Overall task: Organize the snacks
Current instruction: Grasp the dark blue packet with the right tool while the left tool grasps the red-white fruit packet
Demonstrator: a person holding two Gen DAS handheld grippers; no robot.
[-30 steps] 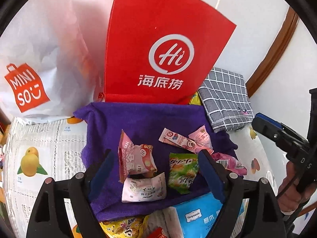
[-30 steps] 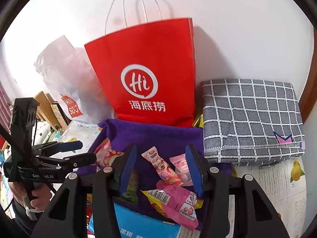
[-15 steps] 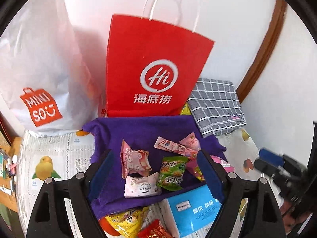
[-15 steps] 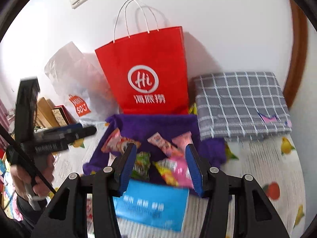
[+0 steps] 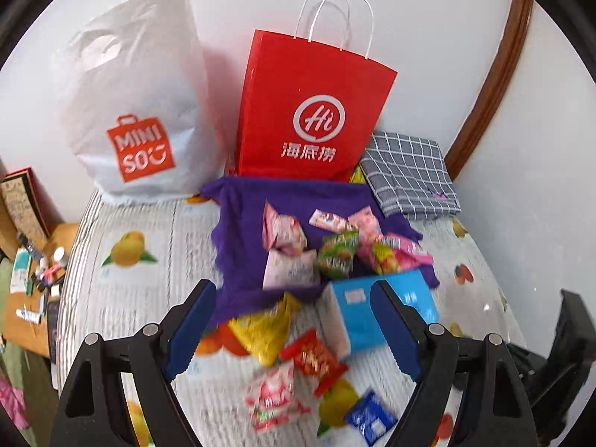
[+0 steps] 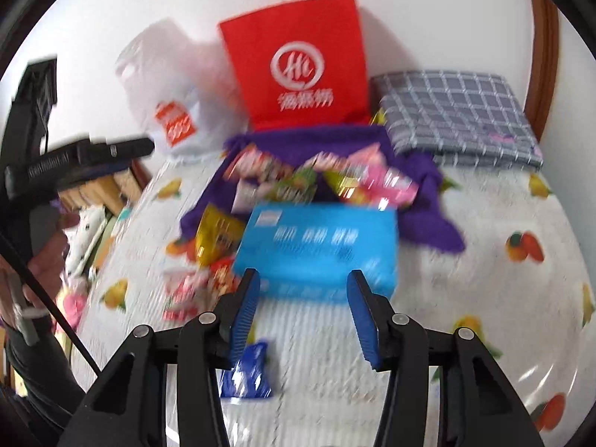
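While my left gripper (image 5: 294,326) and right gripper (image 6: 301,313) both hang released and empty, I judge little is sorted: snacks (image 5: 331,249) lie scattered over the purple cloth (image 5: 242,216) and bedspread (image 5: 149,279).

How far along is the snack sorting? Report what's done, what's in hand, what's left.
Done: several packets, the green packet among them, lie gathered on the purple cloth. In hand: nothing; left gripper and right gripper are both open and empty. Left: the yellow packet, red packet, pink packet and small blue packet lie loose on the fruit-print cover.
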